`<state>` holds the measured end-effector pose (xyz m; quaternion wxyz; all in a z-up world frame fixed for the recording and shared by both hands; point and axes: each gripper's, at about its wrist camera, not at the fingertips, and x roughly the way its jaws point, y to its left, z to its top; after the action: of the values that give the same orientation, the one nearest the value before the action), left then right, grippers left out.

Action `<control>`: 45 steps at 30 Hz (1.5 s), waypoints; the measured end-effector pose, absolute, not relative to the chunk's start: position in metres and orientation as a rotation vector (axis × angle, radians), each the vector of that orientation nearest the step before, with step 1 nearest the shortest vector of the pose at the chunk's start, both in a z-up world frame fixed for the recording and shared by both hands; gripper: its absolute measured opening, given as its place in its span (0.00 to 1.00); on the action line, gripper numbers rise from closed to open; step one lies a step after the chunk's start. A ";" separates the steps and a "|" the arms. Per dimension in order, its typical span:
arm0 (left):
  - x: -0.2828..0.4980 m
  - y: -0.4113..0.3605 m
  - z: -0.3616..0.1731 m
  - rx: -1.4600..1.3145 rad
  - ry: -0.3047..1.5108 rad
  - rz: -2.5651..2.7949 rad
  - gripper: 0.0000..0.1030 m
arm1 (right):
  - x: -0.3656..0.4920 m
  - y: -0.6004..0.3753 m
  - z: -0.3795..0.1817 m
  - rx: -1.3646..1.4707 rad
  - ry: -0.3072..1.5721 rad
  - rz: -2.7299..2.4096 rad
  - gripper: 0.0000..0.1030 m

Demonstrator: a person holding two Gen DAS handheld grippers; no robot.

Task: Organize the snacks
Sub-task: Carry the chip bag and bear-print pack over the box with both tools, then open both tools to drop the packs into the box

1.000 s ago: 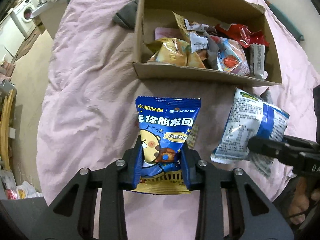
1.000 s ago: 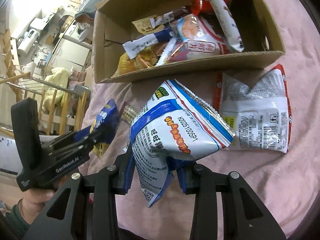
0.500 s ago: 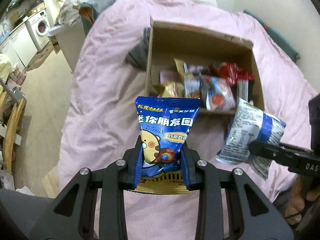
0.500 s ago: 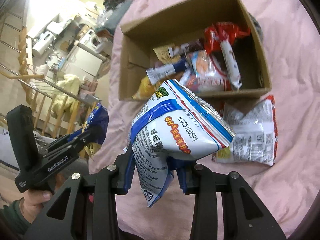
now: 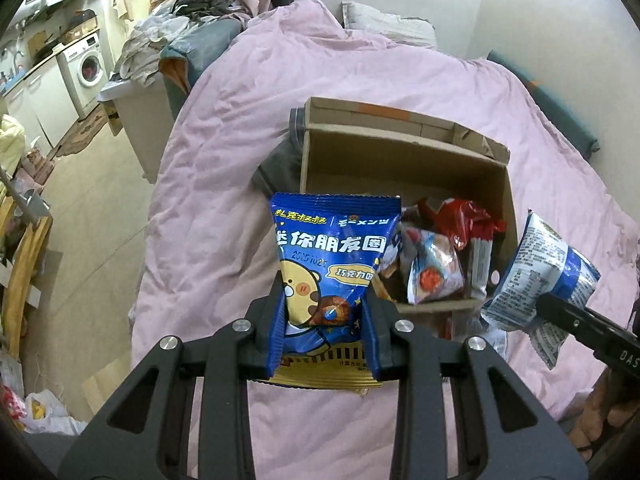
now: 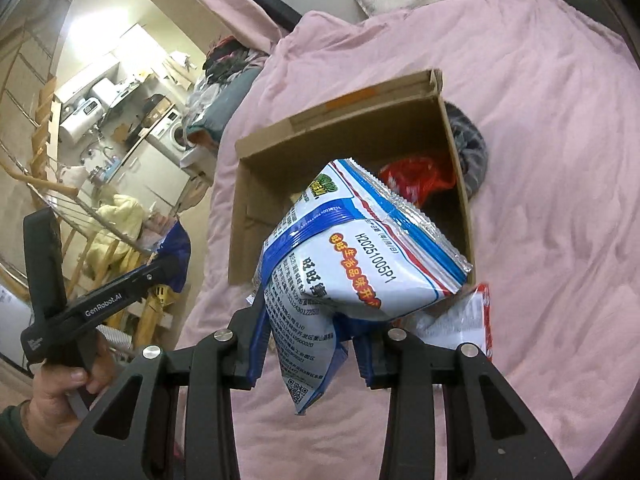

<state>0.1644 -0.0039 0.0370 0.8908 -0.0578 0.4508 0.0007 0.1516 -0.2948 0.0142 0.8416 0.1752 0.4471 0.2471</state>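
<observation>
My left gripper (image 5: 326, 334) is shut on a blue snack bag (image 5: 334, 256) with a yellow cartoon face, held upright in the air above the pink bed. My right gripper (image 6: 308, 344) is shut on a white and blue snack bag (image 6: 360, 264), which puffs out above its fingers. That same white and blue bag (image 5: 540, 276) shows at the right of the left wrist view. Beyond both bags stands an open cardboard box (image 5: 400, 160) holding several snack packets, among them a red one (image 5: 464, 216). Another white packet with a red edge (image 6: 468, 320) lies on the bed by the box's near wall.
The pink bedcover (image 5: 224, 184) spreads all around the box. A dark grey cloth (image 5: 280, 164) lies against the box's far left side. A washing machine (image 5: 90, 64) and piled laundry (image 5: 160, 44) stand beyond the bed's left edge. A hand (image 6: 60, 392) grips the left gripper's handle.
Both grippers have risen with their bags, and both views have tilted up. The box now looks smaller and farther below, and more of the room and bed shows.
</observation>
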 end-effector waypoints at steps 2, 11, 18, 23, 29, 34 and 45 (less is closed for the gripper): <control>0.174 -0.005 0.039 -0.120 0.935 -0.006 0.27 | 0.158 -0.293 0.015 0.363 0.949 0.517 0.37; 0.220 -0.020 0.043 -0.093 0.917 -0.029 0.27 | 0.208 -0.275 0.020 0.312 0.973 0.501 0.37; 0.256 -0.025 0.027 -0.120 0.929 -0.019 0.27 | 0.246 -0.268 -0.002 0.305 0.962 0.485 0.37; 0.270 -0.027 -0.001 -0.105 0.947 -0.003 0.27 | 0.250 -0.272 -0.016 0.322 0.969 0.472 0.37; 0.279 -0.034 -0.019 -0.077 0.972 -0.011 0.27 | 0.253 -0.270 -0.022 0.304 0.977 0.470 0.38; 0.278 -0.039 -0.014 -0.061 0.936 -0.019 0.27 | 0.255 -0.262 -0.022 0.272 0.972 0.472 0.40; 0.280 -0.037 -0.014 -0.088 0.946 -0.019 0.28 | 0.255 -0.261 -0.019 0.295 0.962 0.510 0.42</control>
<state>0.2800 -0.0367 -0.0138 0.8893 -0.0426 0.4553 -0.0092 0.2551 -0.2611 -0.0192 0.8452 0.1400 0.4557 0.2416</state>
